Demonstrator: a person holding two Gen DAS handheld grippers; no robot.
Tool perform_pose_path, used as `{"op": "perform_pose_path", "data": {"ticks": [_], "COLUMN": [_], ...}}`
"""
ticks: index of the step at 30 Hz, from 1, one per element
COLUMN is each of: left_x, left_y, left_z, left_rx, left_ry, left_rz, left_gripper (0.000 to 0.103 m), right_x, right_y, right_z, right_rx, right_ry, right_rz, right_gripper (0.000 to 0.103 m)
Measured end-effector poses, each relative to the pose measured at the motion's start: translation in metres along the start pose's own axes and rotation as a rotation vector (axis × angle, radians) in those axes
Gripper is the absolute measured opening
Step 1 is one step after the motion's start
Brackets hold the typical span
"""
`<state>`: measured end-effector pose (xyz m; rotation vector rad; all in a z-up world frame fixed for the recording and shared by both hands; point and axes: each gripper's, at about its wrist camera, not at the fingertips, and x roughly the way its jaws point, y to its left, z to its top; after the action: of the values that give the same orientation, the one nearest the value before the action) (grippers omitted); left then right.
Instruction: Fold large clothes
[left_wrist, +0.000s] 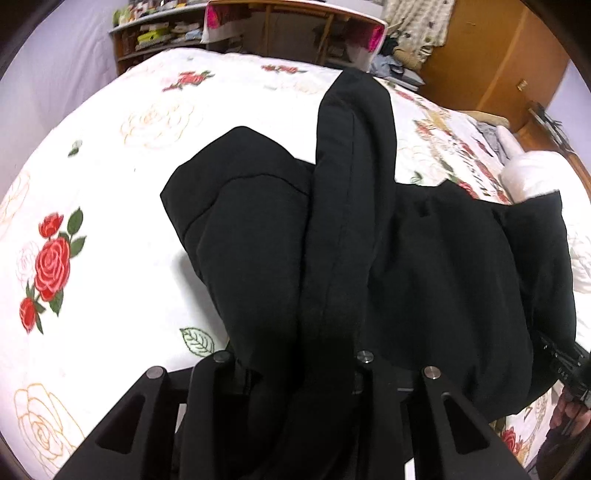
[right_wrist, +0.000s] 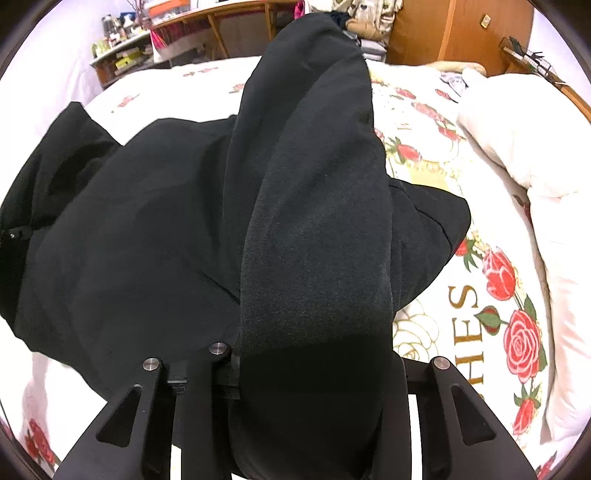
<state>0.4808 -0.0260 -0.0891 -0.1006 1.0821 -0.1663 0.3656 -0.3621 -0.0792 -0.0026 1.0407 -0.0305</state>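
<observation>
While both tools sit at the bottom edge of their views, we see each one clamped on dark cloth. In the left wrist view the left gripper (left_wrist: 295, 373) has its jaws pinched onto a thick fold of the black garment (left_wrist: 424, 258), which rises from between them up the middle of the frame as a long ridge. In the right wrist view the right gripper (right_wrist: 314, 365) likewise bites a broad fold of the same garment (right_wrist: 147, 240), the cloth filling the gap between its jaws and running up to the top centre of the frame.

Outward from the grips, we see the rest of the garment spread across the bed: its body fills the centre and right of the left view, and the centre and left of the right view. Under it lies a white bedspread (left_wrist: 110, 166) printed with red roses, showing along the left side of the left view and the right side of the right view. A white pillow (right_wrist: 517, 147) lies at the right edge of the right view. Wooden shelves (left_wrist: 159, 37) stand at the upper left, a wooden cabinet (left_wrist: 491, 55) at the upper right.
</observation>
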Motion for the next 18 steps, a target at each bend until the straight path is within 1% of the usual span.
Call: {"op": "perform_pose_path", "data": {"ticks": [1, 2, 3, 5, 6, 7, 8, 10, 12, 13, 15, 18], "left_x": [-0.007, -0.015, -0.023, -0.029, -0.034, -0.035, -0.038, -0.042, -0.050, -0.056, -0.060, -0.079], "left_y": [0.004, 0.001, 0.005, -0.005, -0.010, -0.001, -0.001, 0.013, 0.009, 0.013, 0.007, 0.001], "left_z": [-0.001, 0.003, 0.002, 0.004, -0.004, -0.003, -0.003, -0.008, -0.014, -0.027, -0.027, -0.034], "left_rx": [-0.013, -0.014, -0.006, 0.022, 0.015, 0.007, 0.012, -0.002, -0.003, 0.004, 0.016, 0.020], "left_ry": [-0.009, -0.015, -0.027, -0.046, -0.057, -0.065, -0.069, -0.082, -0.101, -0.108, -0.121, -0.132], "left_rz": [-0.015, -0.036, -0.041, -0.046, -0.050, -0.060, -0.066, -0.080, -0.085, -0.091, -0.096, -0.100], "left_gripper": [0.030, 0.030, 0.030, 0.029, 0.029, 0.029, 0.029, 0.029, 0.029, 0.029, 0.029, 0.029], "right_x": [-0.006, -0.014, -0.020, -0.027, -0.026, -0.032, -0.036, -0.048, -0.057, -0.060, -0.065, -0.077], "right_y": [0.000, 0.000, 0.001, 0.008, 0.009, 0.008, 0.008, 0.012, 0.014, 0.012, 0.010, 0.012], "right_z": [-0.001, -0.001, -0.002, 0.000, 0.003, 0.002, 0.001, -0.001, -0.004, -0.005, -0.007, -0.012], "right_rx": [0.008, 0.016, 0.014, -0.002, 0.002, 0.011, 0.008, -0.013, -0.009, -0.001, -0.001, -0.010], "right_ry": [-0.014, -0.033, -0.055, -0.088, -0.100, -0.113, -0.127, -0.161, -0.178, -0.184, -0.200, -0.228], "right_rz": [0.007, 0.017, 0.018, 0.013, 0.018, 0.021, 0.017, 0.002, 0.010, 0.016, 0.014, 0.005], "right_gripper": [0.035, 0.034, 0.034, 0.034, 0.034, 0.033, 0.033, 0.033, 0.033, 0.033, 0.033, 0.033]}}
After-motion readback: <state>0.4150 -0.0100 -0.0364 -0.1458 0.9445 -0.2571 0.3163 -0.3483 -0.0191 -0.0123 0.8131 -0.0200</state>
